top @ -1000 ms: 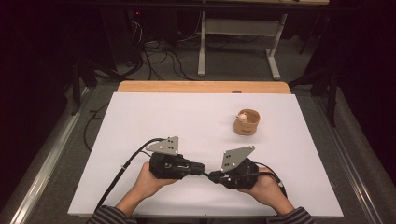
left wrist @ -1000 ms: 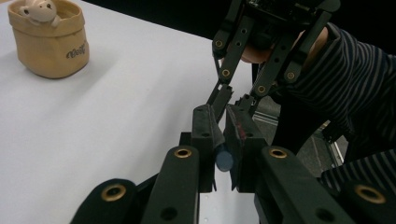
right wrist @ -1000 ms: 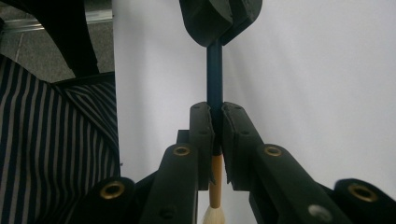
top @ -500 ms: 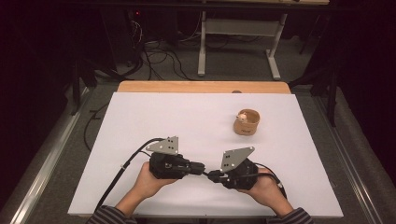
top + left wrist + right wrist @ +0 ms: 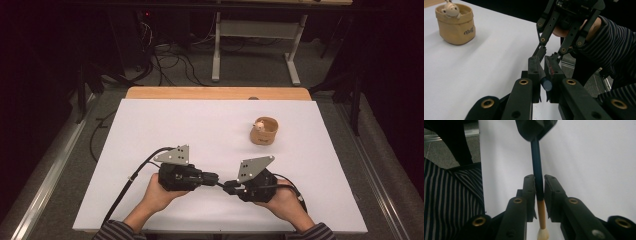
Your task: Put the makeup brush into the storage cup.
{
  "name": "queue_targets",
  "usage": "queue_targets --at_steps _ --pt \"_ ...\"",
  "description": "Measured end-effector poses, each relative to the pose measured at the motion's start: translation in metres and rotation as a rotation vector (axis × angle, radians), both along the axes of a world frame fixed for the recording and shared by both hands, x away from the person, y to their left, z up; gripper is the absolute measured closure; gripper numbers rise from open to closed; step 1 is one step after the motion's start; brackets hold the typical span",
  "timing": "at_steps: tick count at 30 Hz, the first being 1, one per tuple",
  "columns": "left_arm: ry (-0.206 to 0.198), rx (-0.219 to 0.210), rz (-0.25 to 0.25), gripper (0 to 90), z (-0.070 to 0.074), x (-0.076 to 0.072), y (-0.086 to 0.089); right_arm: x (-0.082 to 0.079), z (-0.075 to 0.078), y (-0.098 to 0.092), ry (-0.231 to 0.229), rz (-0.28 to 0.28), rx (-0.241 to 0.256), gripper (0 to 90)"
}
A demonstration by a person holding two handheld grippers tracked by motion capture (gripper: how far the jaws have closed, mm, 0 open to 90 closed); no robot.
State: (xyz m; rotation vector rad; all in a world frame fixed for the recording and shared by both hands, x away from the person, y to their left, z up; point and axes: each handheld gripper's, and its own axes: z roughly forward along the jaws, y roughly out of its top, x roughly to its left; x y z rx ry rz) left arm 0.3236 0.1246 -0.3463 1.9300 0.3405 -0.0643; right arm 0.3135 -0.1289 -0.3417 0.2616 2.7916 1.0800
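A paintbrush (image 5: 537, 165) with a dark blue handle, an orange collar and white bristles (image 5: 542, 234) is held between both grippers near the table's front edge. My right gripper (image 5: 539, 178) is shut on the handle just above the collar, with the bristle end toward its camera. My left gripper (image 5: 542, 60) is shut on the handle's other end, whose round blue tip (image 5: 546, 84) shows between its jaws. In the high view, the left gripper (image 5: 216, 178) and the right gripper (image 5: 227, 186) meet tip to tip.
A tan pot (image 5: 264, 132) with a small pale figure (image 5: 450, 9) inside stands on the white table (image 5: 200, 125), to the back right of the grippers. Striped sleeves (image 5: 609, 42) lie at the near edge. A wooden strip (image 5: 215, 93) borders the far edge.
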Motion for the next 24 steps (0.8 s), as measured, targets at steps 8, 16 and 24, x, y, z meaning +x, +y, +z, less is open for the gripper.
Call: queue_targets --at_steps 8,16,24 --pt "-0.029 -0.025 0.054 84.4 0.008 0.0 0.01 -0.002 0.009 -0.011 -0.058 -0.078 0.045 66.2" --pt "-0.077 -0.051 0.124 84.3 0.013 -0.003 0.018 -0.011 0.021 -0.02 -0.136 -0.177 0.148 56.8" --pt "-0.098 -0.079 0.188 84.3 0.016 -0.002 0.028 -0.017 0.01 -0.014 -0.18 -0.192 0.147 48.7"
